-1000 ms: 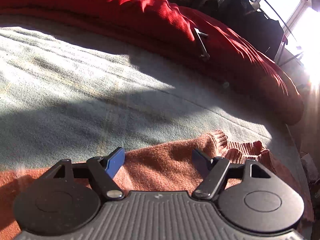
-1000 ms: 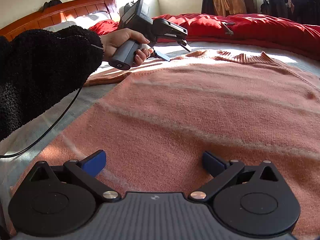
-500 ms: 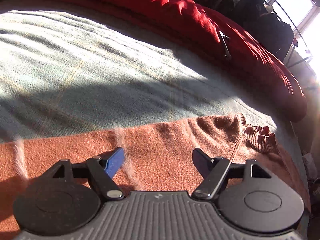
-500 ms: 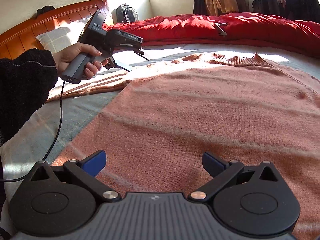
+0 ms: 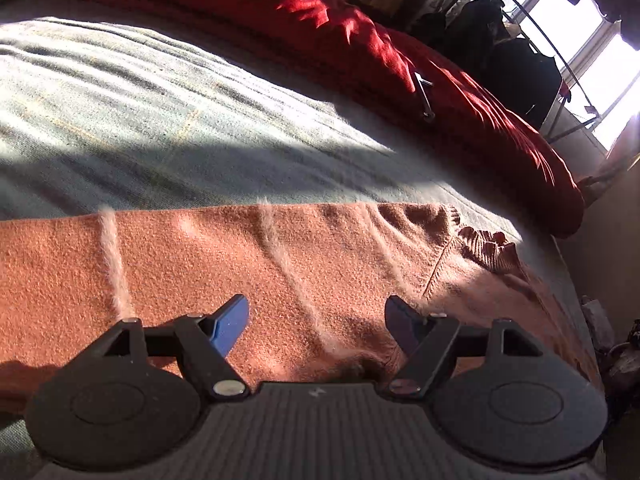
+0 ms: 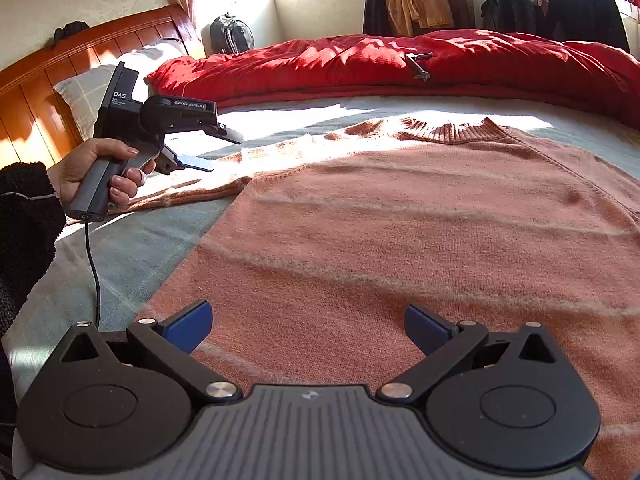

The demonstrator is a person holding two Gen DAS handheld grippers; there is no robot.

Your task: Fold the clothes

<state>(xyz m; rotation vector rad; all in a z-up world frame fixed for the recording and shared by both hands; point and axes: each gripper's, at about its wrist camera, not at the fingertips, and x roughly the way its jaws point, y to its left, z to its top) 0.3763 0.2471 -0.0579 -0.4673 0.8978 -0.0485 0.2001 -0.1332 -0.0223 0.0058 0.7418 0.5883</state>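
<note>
Above the spread sleeve, the left claw (image 5: 316, 320) hangs with jaws wide apart, holding nothing; the right claw (image 6: 308, 326) is likewise wide open and empty over the lower body of the orange sweater (image 6: 420, 220), which lies flat on the bed (image 5: 160, 120) beside a red duvet (image 6: 400, 64)

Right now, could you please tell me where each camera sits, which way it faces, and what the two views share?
Left wrist: on the left claw, angled down over the sweater sleeve toward the red duvet; only its open fingers show.
Right wrist: on the right claw, facing across the sweater's body toward the window; the left hand and black sleeve show.
Shared: sweater, red duvet, blue-grey bedsheet.
</note>
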